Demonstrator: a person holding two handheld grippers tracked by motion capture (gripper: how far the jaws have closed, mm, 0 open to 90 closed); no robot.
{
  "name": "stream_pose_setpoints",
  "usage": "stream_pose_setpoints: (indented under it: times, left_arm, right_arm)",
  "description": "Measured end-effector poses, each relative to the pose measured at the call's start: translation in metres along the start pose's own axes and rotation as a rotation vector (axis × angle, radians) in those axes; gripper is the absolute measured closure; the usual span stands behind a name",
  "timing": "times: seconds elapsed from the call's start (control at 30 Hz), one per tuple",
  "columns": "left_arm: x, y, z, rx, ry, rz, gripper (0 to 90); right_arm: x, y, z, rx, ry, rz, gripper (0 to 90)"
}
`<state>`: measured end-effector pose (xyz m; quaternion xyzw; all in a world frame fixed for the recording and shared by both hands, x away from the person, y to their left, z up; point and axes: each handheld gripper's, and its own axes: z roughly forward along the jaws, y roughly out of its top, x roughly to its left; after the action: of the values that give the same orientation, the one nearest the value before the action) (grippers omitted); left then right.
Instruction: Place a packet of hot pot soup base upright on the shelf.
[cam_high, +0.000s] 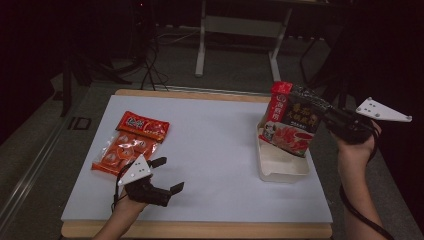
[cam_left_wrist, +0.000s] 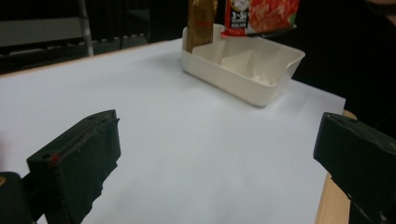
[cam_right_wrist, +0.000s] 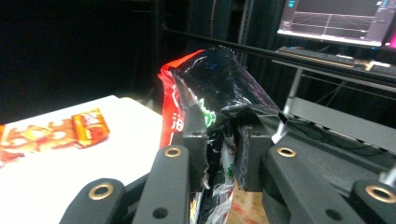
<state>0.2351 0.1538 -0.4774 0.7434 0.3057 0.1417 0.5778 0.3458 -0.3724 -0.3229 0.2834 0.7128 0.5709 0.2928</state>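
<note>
A black-and-red food packet (cam_high: 295, 120) hangs upright just over the white divided tray (cam_high: 282, 175) at the table's right. My right gripper (cam_high: 327, 117) is shut on its right edge, and the right gripper view shows both pads pinching the crinkled black foil (cam_right_wrist: 219, 79) at my right gripper (cam_right_wrist: 223, 140). My left gripper (cam_high: 167, 175) sits low near the front left of the white sheet, open, with nothing between its fingers (cam_left_wrist: 79, 158). From there the tray (cam_left_wrist: 233, 84) lies ahead with the packet's lower edge (cam_left_wrist: 261, 16) above it.
An orange-red snack packet (cam_high: 131, 142) lies flat at the left, just behind my left gripper, and also appears in the right gripper view (cam_right_wrist: 51, 133). A gold-backed packet (cam_left_wrist: 201, 23) stands in the tray's far compartment. The table's wooden edge (cam_high: 200, 230) runs along the front.
</note>
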Motion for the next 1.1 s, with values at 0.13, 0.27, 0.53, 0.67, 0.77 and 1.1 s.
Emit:
stream_pose_setpoints:
  times: [0.13, 0.27, 0.53, 0.67, 0.77, 1.1]
  left_arm:
    - [-0.001, -0.006, 0.001, -0.001, -0.010, -0.008, 1.3]
    - [-0.004, -0.014, 0.002, -0.023, -0.012, -0.002, 1.3]
    - [-0.008, -0.021, 0.004, -0.039, -0.007, 0.045, 1.3]
    - [-0.008, -0.025, 0.005, -0.033, -0.007, 0.040, 1.3]
    - [-0.008, -0.026, 0.005, -0.037, -0.008, 0.030, 1.3]
    - [-0.008, -0.027, 0.003, -0.038, -0.006, 0.031, 1.3]
  right_arm:
    - [-0.007, -0.003, 0.003, 0.012, -0.022, -0.009, 76.8]
    - [-0.015, -0.006, 0.011, 0.019, -0.026, -0.034, 76.9]
    - [-0.030, -0.014, 0.024, -0.018, -0.027, -0.049, 76.7]
    - [-0.038, -0.022, 0.033, -0.014, 0.008, -0.036, 76.6]
    - [-0.041, -0.026, 0.039, -0.002, 0.021, -0.037, 76.5]
    - [-0.042, -0.038, 0.054, 0.039, 0.001, -0.052, 76.4]
